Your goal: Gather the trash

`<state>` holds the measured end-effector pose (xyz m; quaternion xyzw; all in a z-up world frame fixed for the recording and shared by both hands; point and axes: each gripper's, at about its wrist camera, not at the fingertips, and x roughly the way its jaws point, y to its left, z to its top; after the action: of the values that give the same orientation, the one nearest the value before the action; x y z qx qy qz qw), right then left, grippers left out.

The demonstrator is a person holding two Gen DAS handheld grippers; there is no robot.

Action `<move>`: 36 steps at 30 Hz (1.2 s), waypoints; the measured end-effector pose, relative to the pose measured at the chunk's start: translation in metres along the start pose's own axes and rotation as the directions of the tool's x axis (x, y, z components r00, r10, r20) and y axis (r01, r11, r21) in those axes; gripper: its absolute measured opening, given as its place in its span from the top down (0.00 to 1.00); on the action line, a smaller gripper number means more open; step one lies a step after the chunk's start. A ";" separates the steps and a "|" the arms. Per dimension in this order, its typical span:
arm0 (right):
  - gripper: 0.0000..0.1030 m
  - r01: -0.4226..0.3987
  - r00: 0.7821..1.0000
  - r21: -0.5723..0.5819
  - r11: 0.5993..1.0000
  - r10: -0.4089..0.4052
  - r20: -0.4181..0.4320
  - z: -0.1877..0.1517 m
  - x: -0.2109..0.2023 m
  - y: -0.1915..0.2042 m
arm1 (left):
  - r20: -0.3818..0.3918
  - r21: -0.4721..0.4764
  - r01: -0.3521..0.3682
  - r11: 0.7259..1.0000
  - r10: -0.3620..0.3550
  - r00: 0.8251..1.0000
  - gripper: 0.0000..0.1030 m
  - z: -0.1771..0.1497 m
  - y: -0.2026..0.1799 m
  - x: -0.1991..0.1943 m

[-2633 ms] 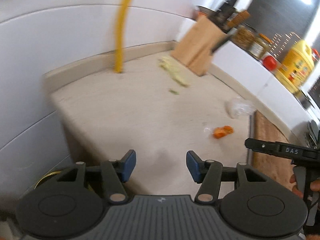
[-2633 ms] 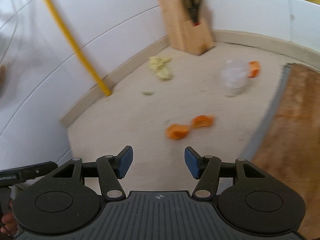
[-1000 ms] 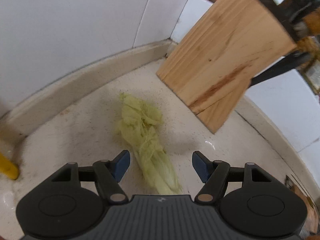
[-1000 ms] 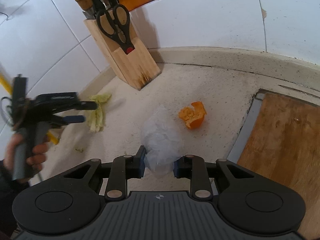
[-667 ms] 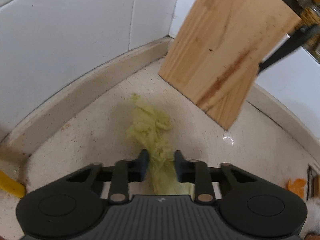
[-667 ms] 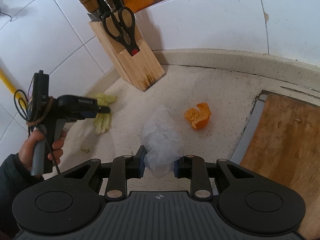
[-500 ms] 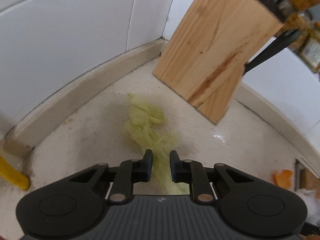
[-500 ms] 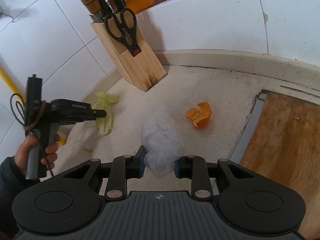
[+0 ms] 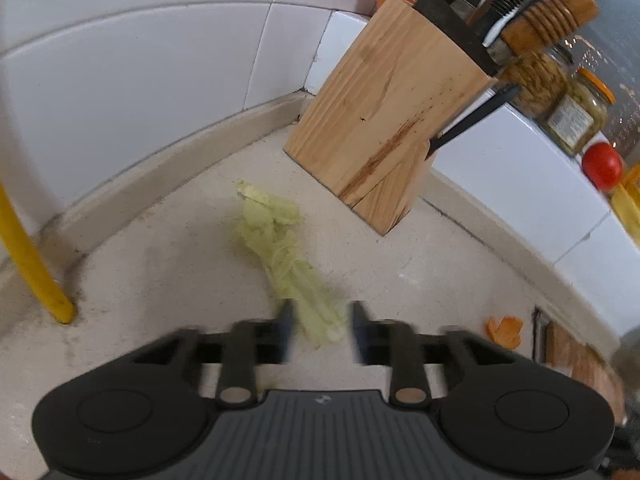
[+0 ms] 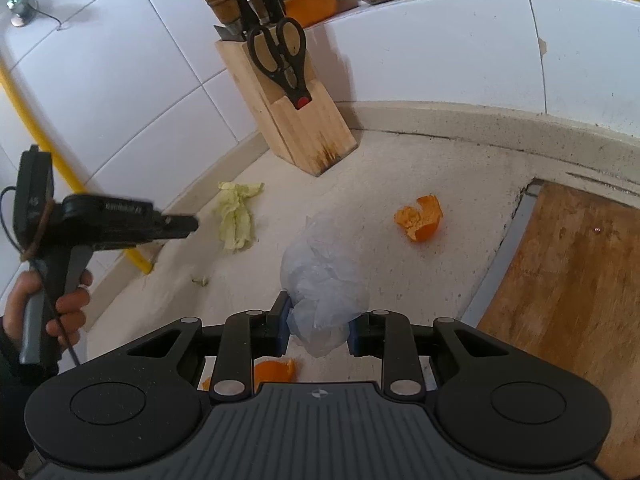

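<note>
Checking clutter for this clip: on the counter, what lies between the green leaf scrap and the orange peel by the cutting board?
In the right wrist view, only the crumpled plastic bag, gripped in the right tongs, sits between the leaf scrap and the orange peel; the rest is bare counter.

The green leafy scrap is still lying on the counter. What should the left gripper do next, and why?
Probably close again on the leafy scrap. The left gripper has just been opening, and its blurred fingers straddle the scrap's near end without pressing it, so the scrap lies loose on the countertop. The right gripper is already busy, clamped on the crumpled plastic bag.
</note>
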<state>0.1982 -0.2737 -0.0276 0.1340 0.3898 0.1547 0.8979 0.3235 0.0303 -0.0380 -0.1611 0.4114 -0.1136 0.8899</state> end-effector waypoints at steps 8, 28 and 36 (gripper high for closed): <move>0.67 -0.020 1.000 0.013 1.000 0.020 0.002 -0.005 -0.004 -0.003 | -0.023 -0.009 -0.088 0.996 0.087 0.996 0.43 0.004 -0.003 0.034; 0.65 -0.014 1.000 0.048 0.999 0.014 -0.014 -0.008 0.001 -0.005 | 0.007 0.261 -0.167 0.951 0.171 0.985 0.95 0.009 -0.036 0.081; 0.68 -0.020 0.999 0.066 0.998 0.019 0.030 -0.009 -0.019 -0.004 | -0.041 0.174 0.015 0.985 -0.008 0.999 0.97 -0.028 -0.031 0.014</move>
<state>0.1794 -0.2837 -0.0224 0.1699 0.3804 0.1484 0.8969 0.3091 -0.0089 -0.0529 -0.0827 0.4165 -0.1577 0.8915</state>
